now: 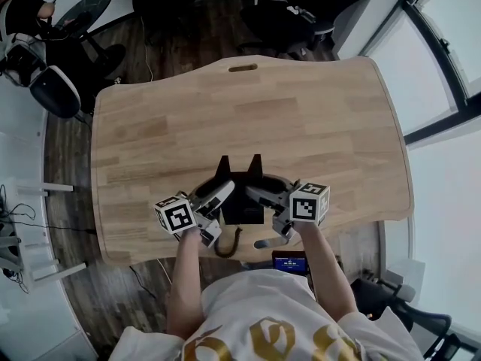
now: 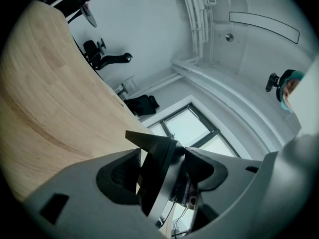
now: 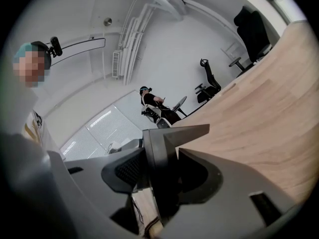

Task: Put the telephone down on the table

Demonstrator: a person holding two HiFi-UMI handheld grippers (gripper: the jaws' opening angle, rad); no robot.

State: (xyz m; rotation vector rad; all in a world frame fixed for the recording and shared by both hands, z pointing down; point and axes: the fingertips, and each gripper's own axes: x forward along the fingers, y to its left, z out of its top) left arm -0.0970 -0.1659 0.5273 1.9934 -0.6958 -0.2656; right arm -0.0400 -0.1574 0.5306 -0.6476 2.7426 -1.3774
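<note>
fingers [image 2: 117, 176] of the left gripper [image 1: 220, 195] pinching one side of the black telephone [image 1: 242, 179], right gripper [image 1: 261, 195] fingers [image 3: 207, 176] clamped on the other side. telephone wedged between both pairs, over the bench [image 1: 248, 104] near edge, its cord [image 1: 228, 245] curling behind the fingers.

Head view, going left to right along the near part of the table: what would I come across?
Left gripper → telephone, clamped from both sides → right gripper.
</note>
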